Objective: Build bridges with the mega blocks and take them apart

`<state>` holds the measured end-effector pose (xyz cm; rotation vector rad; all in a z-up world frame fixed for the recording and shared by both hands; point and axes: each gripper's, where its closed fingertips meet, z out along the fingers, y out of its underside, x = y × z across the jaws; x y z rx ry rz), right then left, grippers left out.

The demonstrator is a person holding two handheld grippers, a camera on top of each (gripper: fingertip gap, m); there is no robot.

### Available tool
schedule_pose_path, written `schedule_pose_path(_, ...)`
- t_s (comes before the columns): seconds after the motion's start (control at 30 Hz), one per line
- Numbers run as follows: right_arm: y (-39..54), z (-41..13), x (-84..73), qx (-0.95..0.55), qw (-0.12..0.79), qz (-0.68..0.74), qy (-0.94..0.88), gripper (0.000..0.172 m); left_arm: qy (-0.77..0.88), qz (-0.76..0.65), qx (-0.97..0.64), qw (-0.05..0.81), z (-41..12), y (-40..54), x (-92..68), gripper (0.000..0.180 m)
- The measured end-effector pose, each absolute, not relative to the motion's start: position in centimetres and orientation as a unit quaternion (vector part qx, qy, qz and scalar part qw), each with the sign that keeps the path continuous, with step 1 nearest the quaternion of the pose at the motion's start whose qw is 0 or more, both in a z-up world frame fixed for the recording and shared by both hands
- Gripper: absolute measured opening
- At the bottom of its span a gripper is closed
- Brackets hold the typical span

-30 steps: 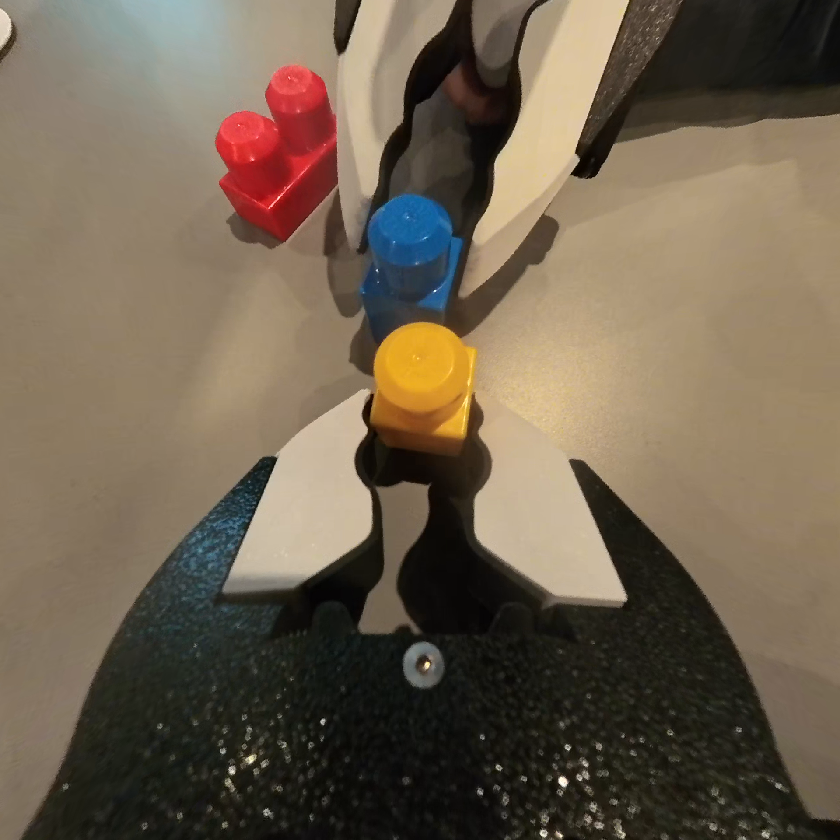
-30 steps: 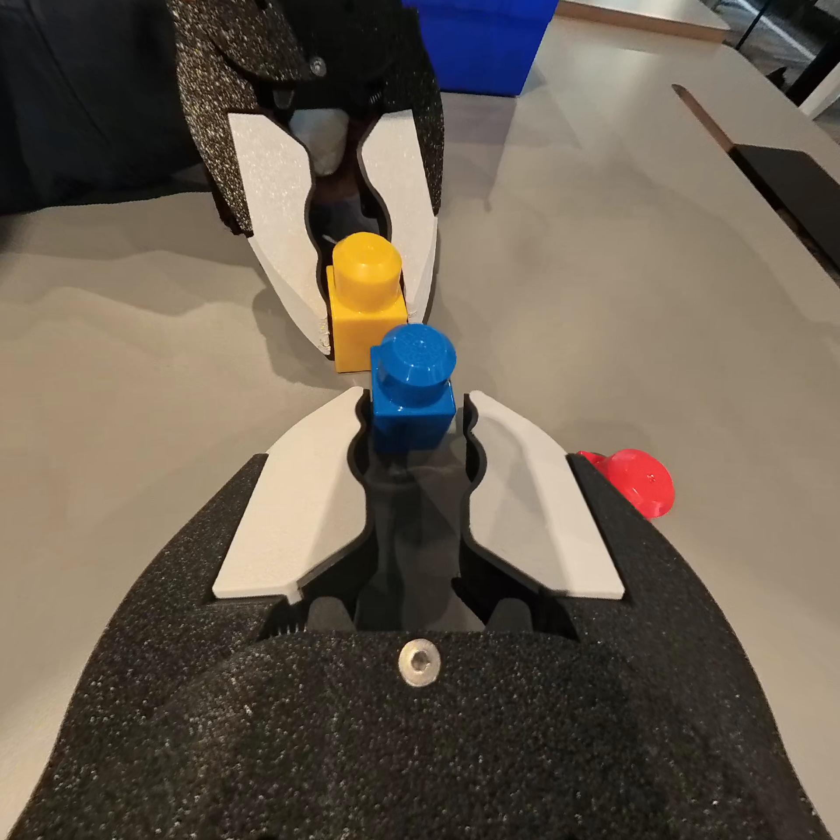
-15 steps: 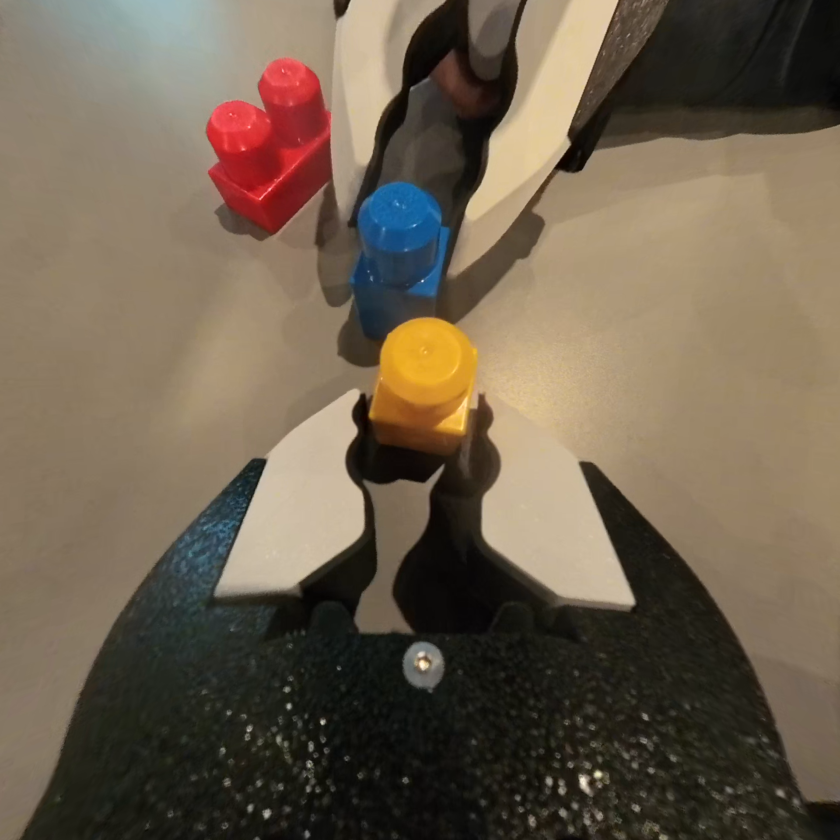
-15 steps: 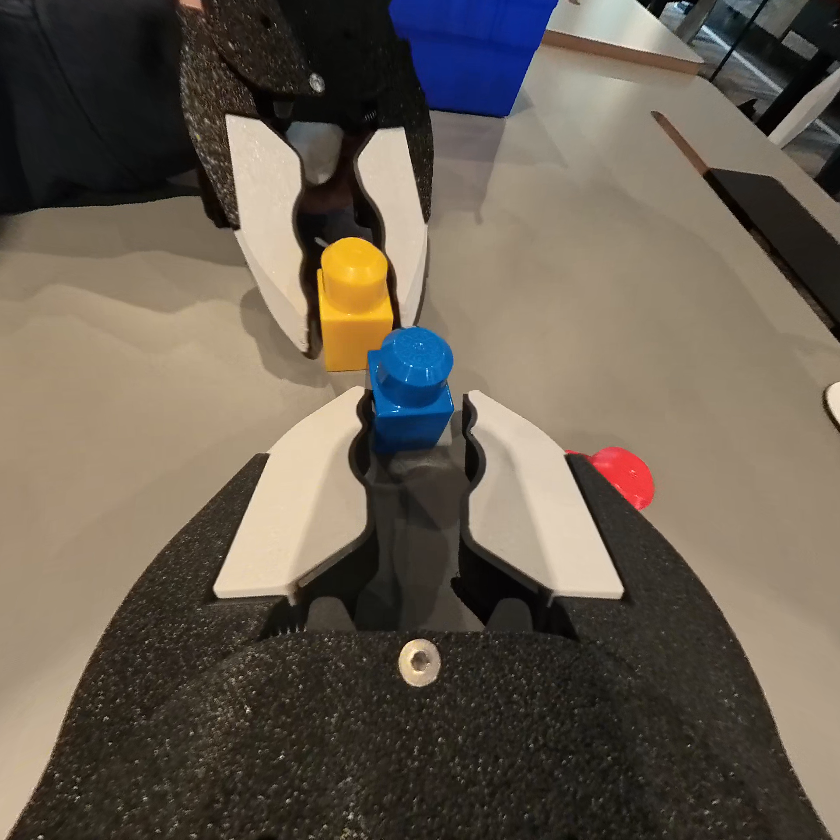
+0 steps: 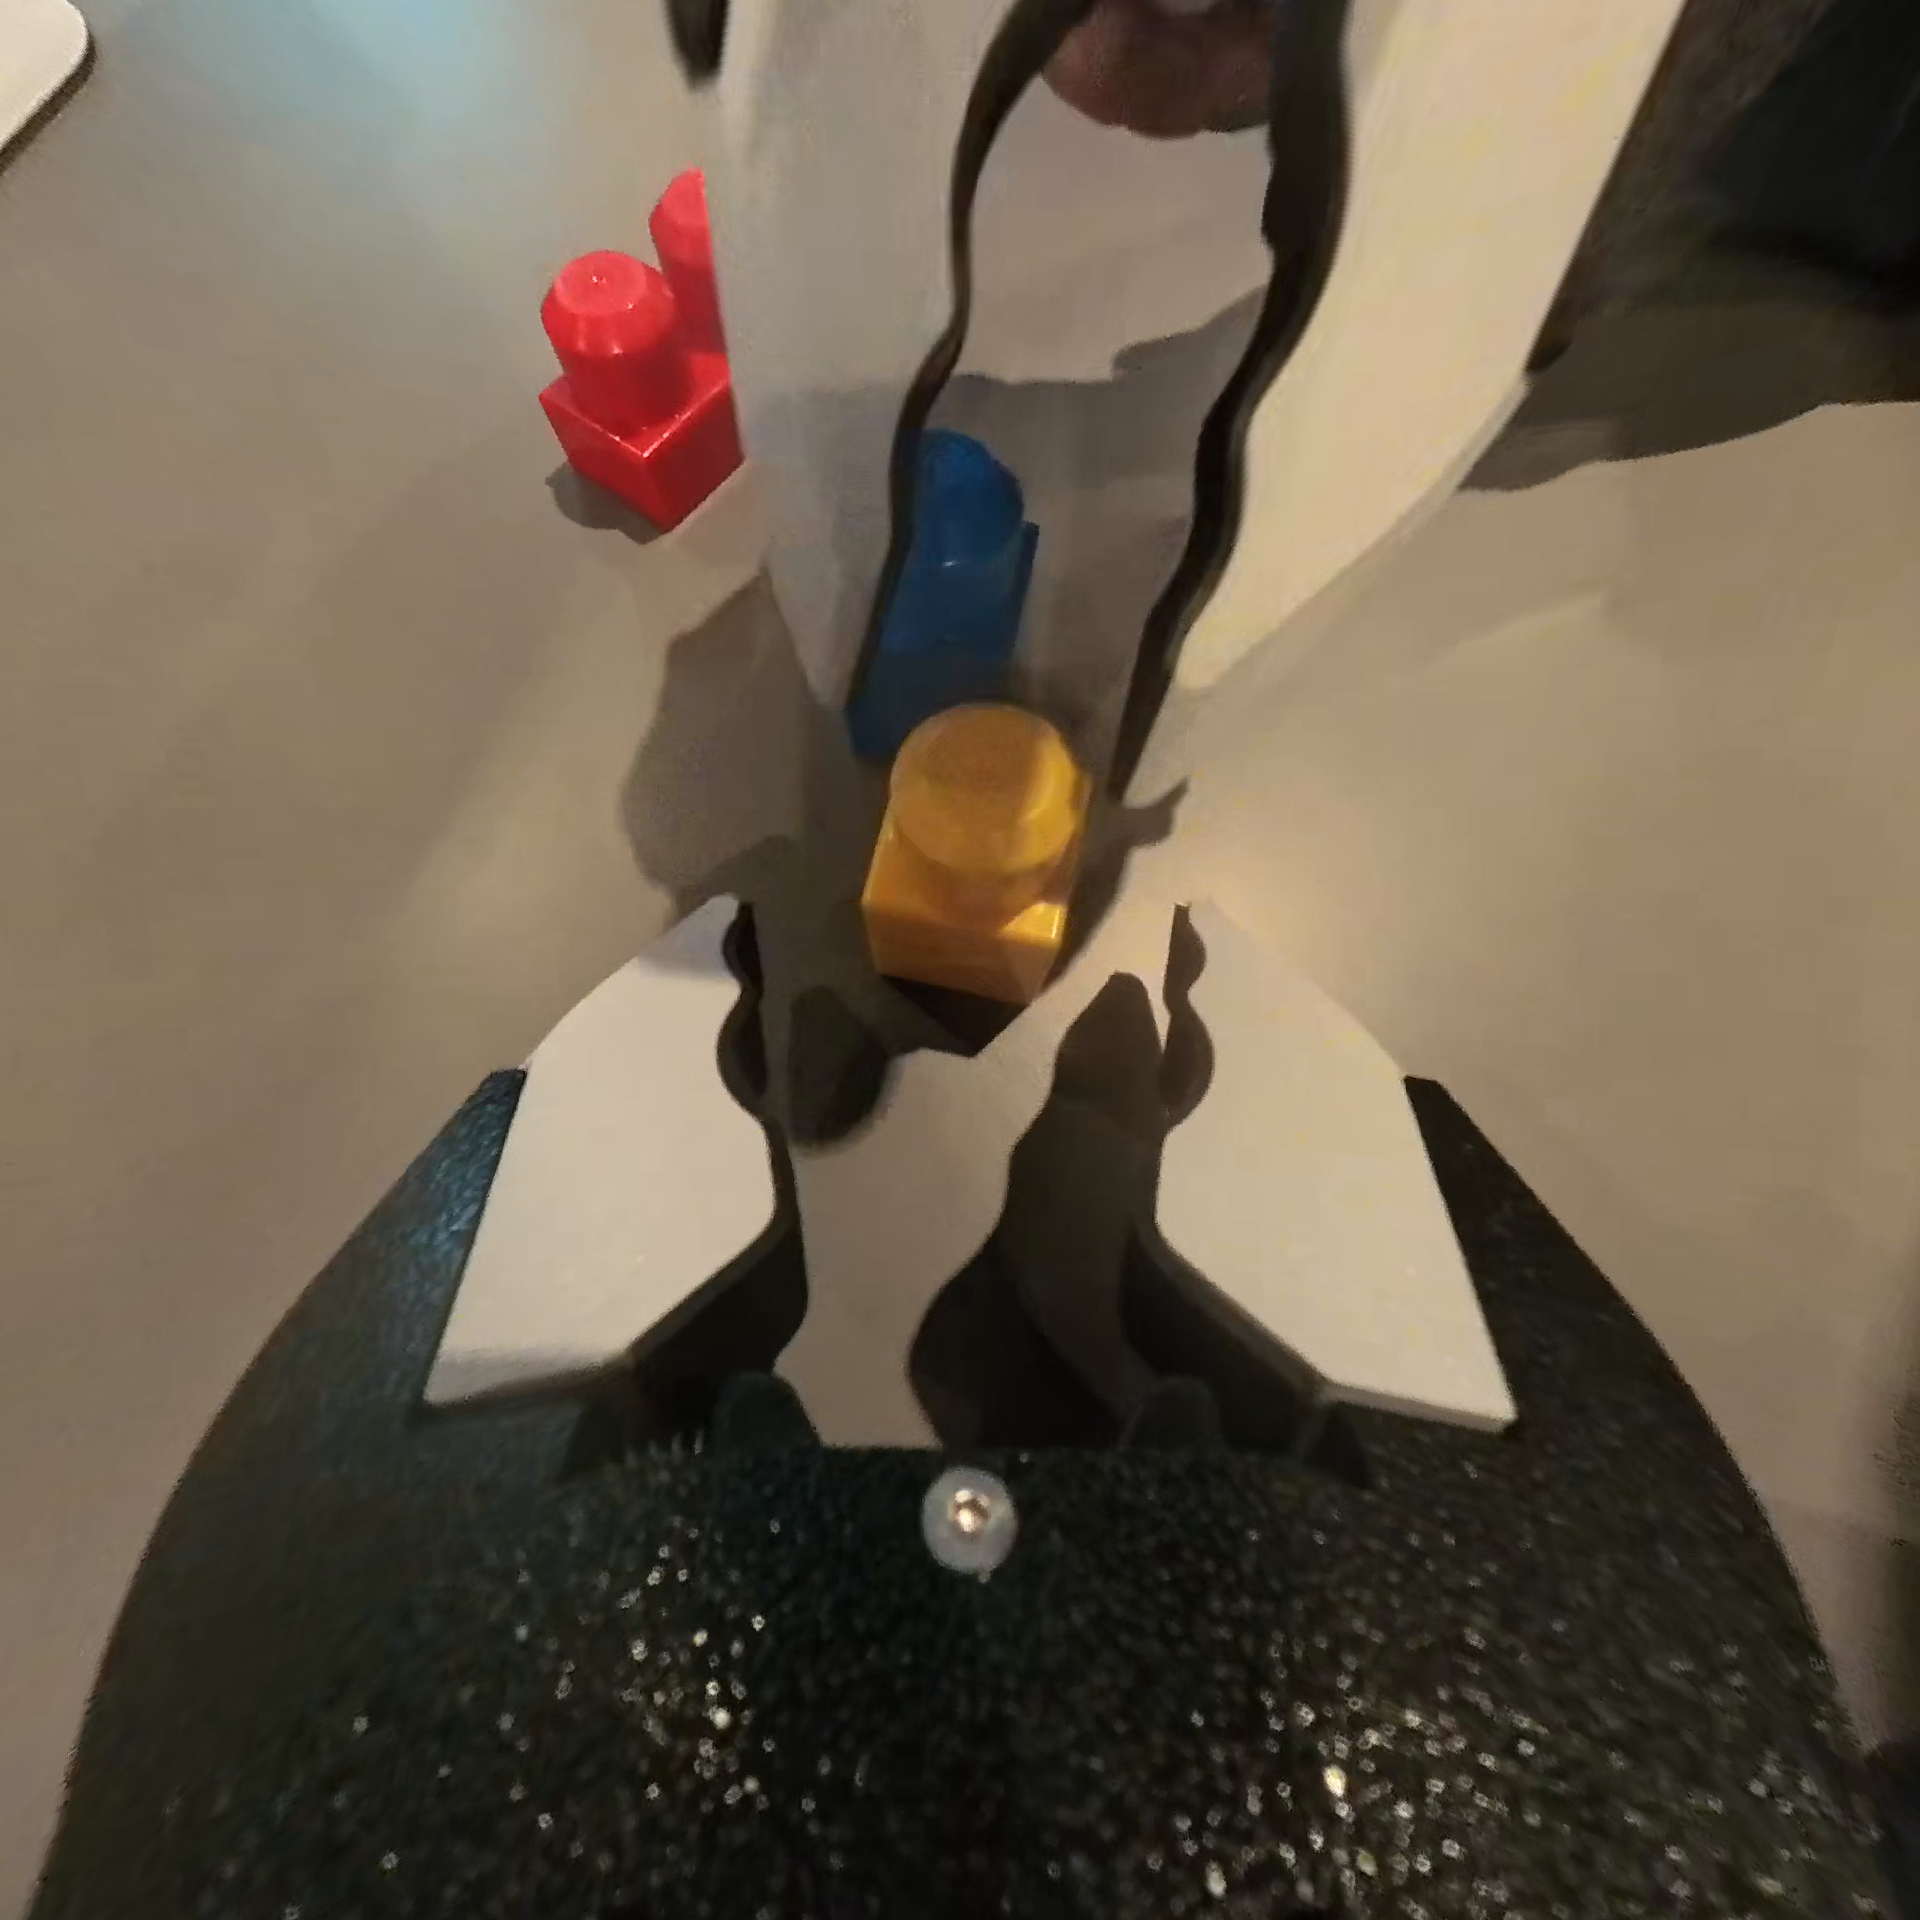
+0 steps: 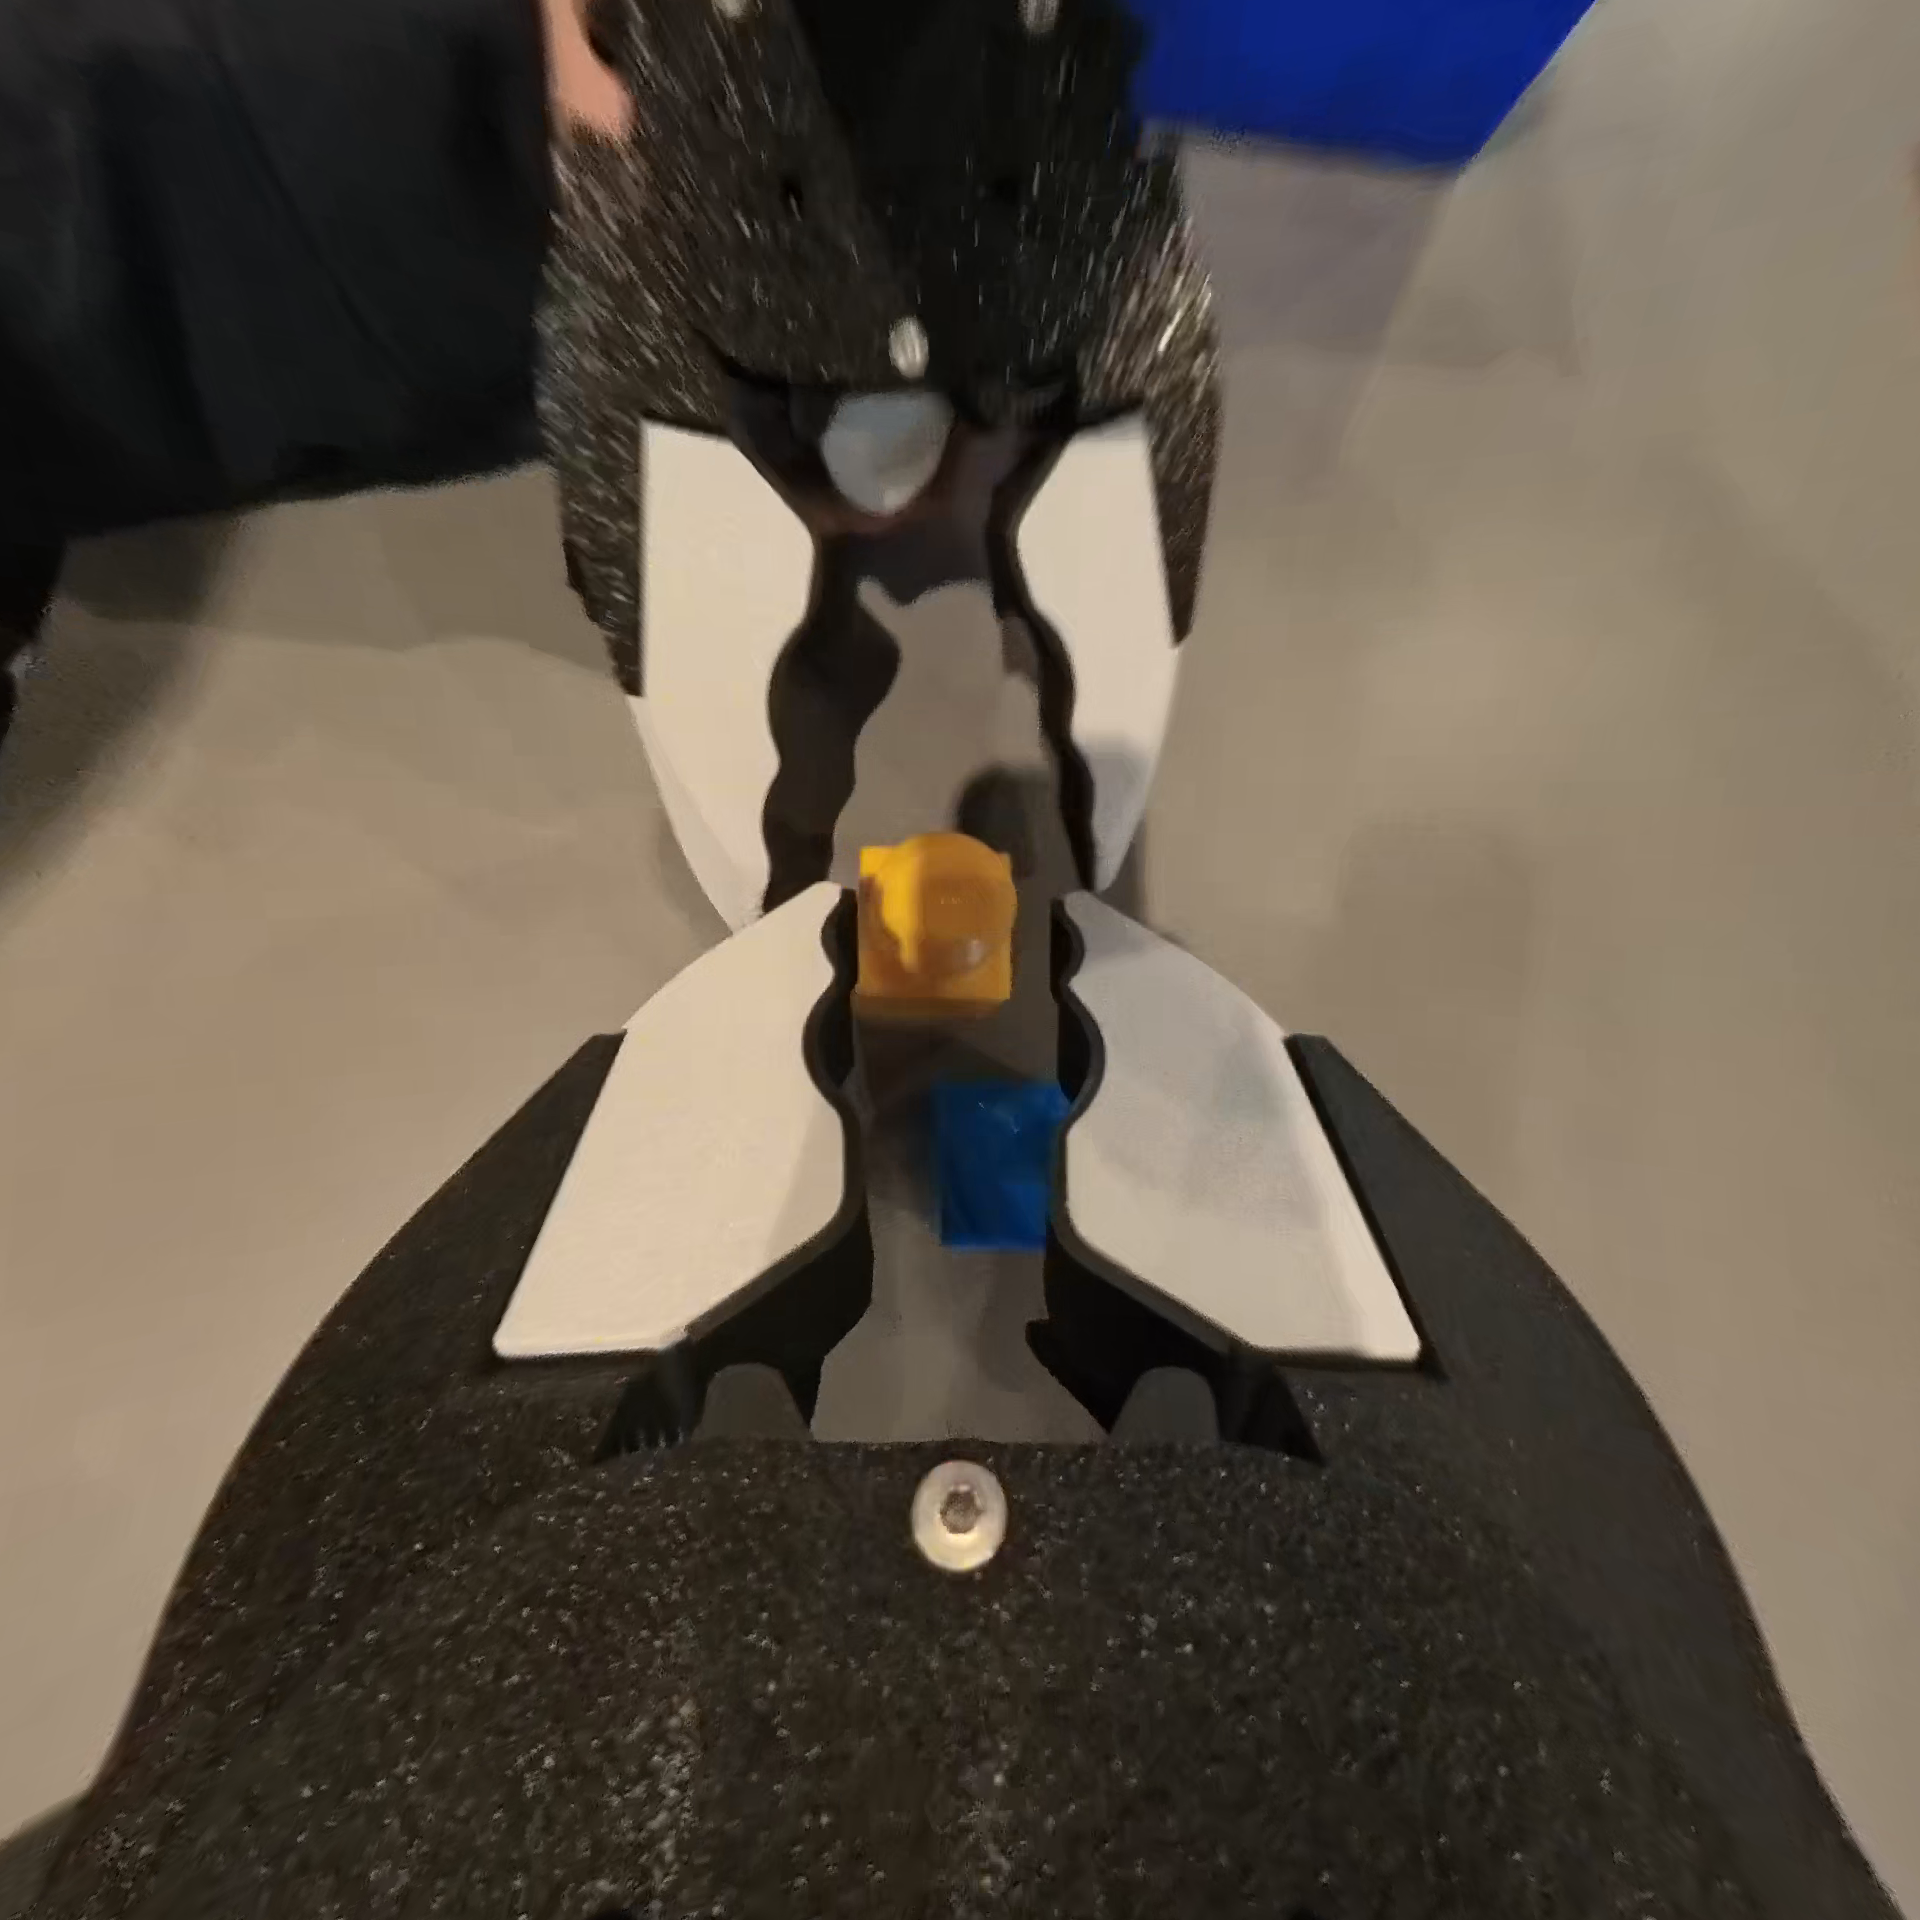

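While both grippers face each other low over the grey table (image 5: 260, 727), two single-stud blocks stand in a line between them. The left gripper (image 5: 961, 925) has its fingers spread wide, and the yellow block (image 5: 971, 862) stands on the table just ahead of its tips – neither pad presses on it. The right gripper (image 6: 951, 914) is spread wide as well; the blue block (image 6: 992, 1164) sits on the table between its fingers, close to one pad, though whether it touches cannot be told through the blur. Yellow and blue blocks stand just beside each other. A red two-stud block (image 5: 639, 384) rests on the table off to one side, partly hidden behind a finger of the right gripper. A blue bin (image 6: 1351, 73) stands farther back.
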<state>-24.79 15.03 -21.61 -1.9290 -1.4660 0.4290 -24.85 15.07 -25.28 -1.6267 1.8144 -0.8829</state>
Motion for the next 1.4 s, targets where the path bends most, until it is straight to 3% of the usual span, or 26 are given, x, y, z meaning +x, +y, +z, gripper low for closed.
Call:
schedule_pose_path(0.03,15.1,-22.2,-24.9,-0.746,0.314,0.16,-0.565,0.035,0.674,-0.327,-0.605,0.27,-25.3,15.1,-24.9,0.076)
schedule_pose_path(0.23,15.0,-23.2,-25.7,-0.752,0.283,0.172,-0.57,0.029,0.67,-0.341,-0.605,0.263,-25.2,14.8,-24.9,0.082)
schedule_pose_path(0.37,15.1,-21.9,-26.4,-0.725,0.323,0.192,-0.578,0.029,0.671,-0.364,-0.587,0.27,-24.7,14.2,-24.2,0.082)
schedule_pose_path(0.57,14.5,-18.4,-27.2,-0.676,0.392,0.233,-0.578,0.029,0.661,-0.415,-0.554,0.289,-23.1,13.3,-22.9,0.072)
schedule_pose_path(0.7,14.3,-18.2,-27.4,-0.672,0.394,0.232,-0.583,0.029,0.658,-0.431,-0.536,0.307,-22.1,12.9,-22.5,0.062)
schedule_pose_path(1.03,14.5,-17.5,-27.4,-0.664,0.415,0.249,-0.571,0.03,0.653,-0.437,-0.527,0.323,-21.3,13.2,-22.5,0.058)
schedule_pose_path(1.17,16.0,-16.5,-23.9,-0.686,0.458,0.217,-0.523,0.042,0.634,-0.447,-0.522,0.354,-20.2,14.1,-23.0,0.049)
schedule_pose_path(1.4,14.8,-22.3,-18.5,-0.758,0.408,0.231,-0.453,0.051,0.61,-0.479,-0.516,0.363,-18.9,14.5,-23.7,0.049)
